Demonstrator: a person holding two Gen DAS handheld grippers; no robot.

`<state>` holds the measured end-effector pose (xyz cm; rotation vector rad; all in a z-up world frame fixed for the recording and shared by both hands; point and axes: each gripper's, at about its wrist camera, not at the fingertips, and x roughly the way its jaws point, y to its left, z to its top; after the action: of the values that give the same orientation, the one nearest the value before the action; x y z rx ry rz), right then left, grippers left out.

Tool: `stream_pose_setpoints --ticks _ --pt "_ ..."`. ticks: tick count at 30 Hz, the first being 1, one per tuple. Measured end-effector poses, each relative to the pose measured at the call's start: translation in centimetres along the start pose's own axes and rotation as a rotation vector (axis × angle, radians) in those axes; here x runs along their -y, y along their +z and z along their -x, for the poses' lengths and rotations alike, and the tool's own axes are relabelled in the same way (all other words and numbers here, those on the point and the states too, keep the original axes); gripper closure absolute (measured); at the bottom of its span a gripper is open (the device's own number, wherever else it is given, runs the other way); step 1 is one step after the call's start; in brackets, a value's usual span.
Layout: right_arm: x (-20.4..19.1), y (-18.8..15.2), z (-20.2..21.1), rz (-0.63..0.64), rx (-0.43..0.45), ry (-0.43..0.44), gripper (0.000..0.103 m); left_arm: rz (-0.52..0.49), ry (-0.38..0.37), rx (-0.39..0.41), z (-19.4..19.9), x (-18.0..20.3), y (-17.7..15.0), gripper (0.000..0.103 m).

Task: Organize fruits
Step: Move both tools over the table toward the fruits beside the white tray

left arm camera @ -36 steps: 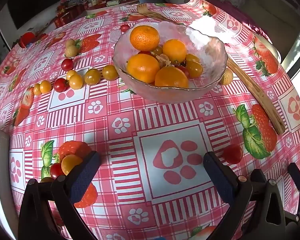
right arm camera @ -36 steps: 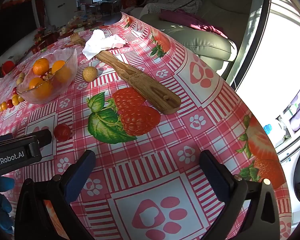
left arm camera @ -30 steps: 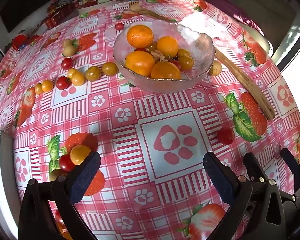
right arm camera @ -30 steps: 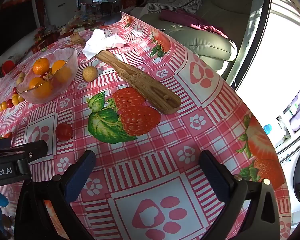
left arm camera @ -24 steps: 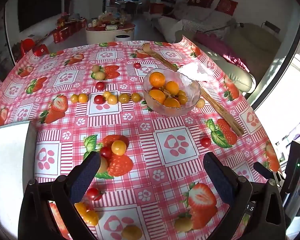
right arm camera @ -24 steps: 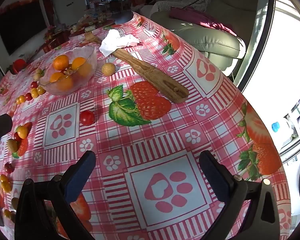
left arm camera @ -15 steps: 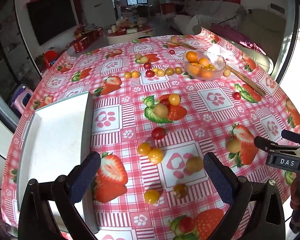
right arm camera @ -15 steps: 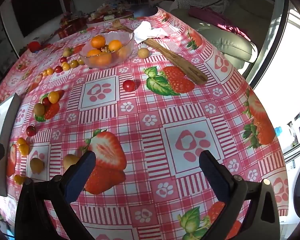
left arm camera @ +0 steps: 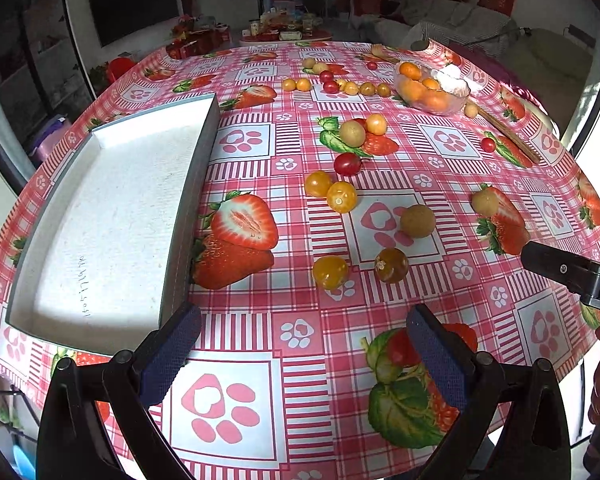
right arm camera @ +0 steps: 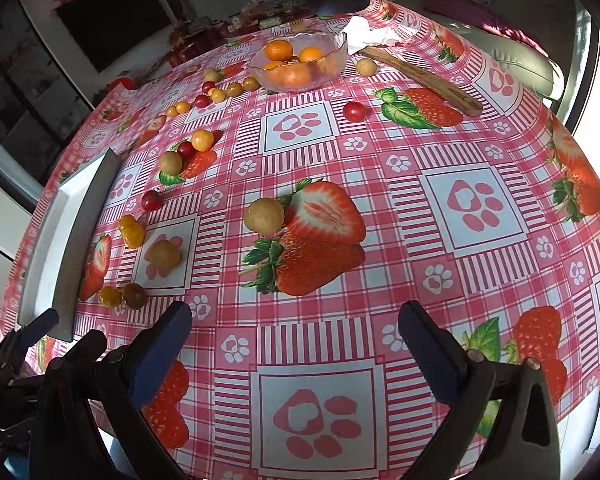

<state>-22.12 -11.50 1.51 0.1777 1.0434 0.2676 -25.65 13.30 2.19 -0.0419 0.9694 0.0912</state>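
Small fruits lie scattered on the strawberry-print tablecloth: yellow cherry tomatoes [left arm camera: 341, 196], a red one [left arm camera: 347, 163], a brown round fruit [left arm camera: 417, 221] and a dark tomato [left arm camera: 391, 265]. A glass bowl [left arm camera: 430, 88] of oranges stands at the far side; it also shows in the right wrist view [right arm camera: 300, 62]. A white tray [left arm camera: 100, 220] lies empty at the left. My left gripper [left arm camera: 300, 356] is open and empty above the table's near edge. My right gripper [right arm camera: 296, 356] is open and empty, with a brown fruit [right arm camera: 264, 216] ahead of it.
A wooden spatula [right arm camera: 420, 76] and a crumpled white tissue [right arm camera: 366, 36] lie beyond the bowl. A lone red tomato [right arm camera: 354, 111] sits near the spatula. The tray's edge [right arm camera: 84, 240] shows at the left. Sofas and a low table stand behind.
Both grippers have pulled far back and up from the bowl area to the table's near edge. The whole table, the tray and more fruits have come into view. Both stay open.
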Motion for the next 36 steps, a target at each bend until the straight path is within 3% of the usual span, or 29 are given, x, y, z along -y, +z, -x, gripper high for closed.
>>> stream_pose_setpoints --ticks 8,13,36 --pt "-1.0 -0.5 0.1 -0.021 -0.043 0.098 0.000 0.023 -0.001 0.004 0.5 -0.6 -0.1 0.000" --pt "-2.6 -0.7 0.4 0.091 -0.029 0.003 0.000 0.014 0.023 0.015 0.7 -0.8 -0.2 0.000" --pt "-2.8 -0.6 0.1 0.094 -0.043 -0.036 0.000 0.036 0.043 0.007 -0.2 -2.5 0.1 0.000"
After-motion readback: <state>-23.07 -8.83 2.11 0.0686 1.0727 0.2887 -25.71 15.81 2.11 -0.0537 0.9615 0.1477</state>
